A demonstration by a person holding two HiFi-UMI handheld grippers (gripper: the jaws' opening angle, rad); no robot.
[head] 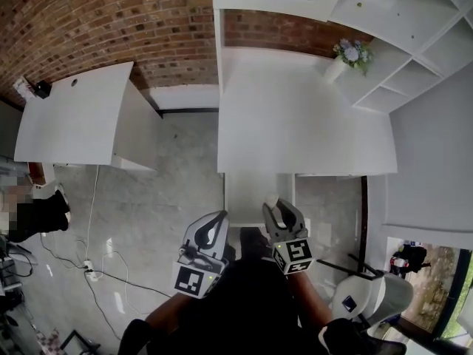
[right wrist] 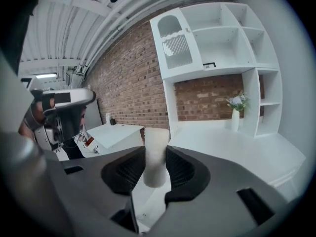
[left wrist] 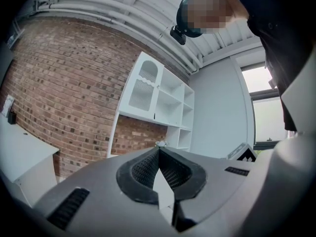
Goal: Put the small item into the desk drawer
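Far left in the head view, a person [head: 41, 214] is sitting at the frame's edge. Beside them a second white desk [head: 74, 117] is standing against the brick wall [head: 96, 21], and cables [head: 96, 268] are trailing over the grey floor.

Moving right, the left gripper [head: 220, 220] is hovering just short of the main desk [head: 310, 124]. Only its own view is telling me that its jaws are meeting at the tips with nothing between them, while the white shelf unit [left wrist: 163, 100] is rising beyond.

Next comes the drawer [head: 247, 191], which is jutting out from the main desk's front edge. The right gripper [head: 284, 214] is hanging over it, and from above I am making out just a pale speck at its tips. The right gripper view is settling the matter. The small item [right wrist: 156, 142], a white cylinder, is standing upright, clamped between the two pads, so it is riding in the grip rather than lying in the drawer.

Farthest right, a vase of flowers [head: 347, 56] is sitting at the desk's back corner beside the shelves. The right gripper view is catching it too, while the left gripper view is missing it.
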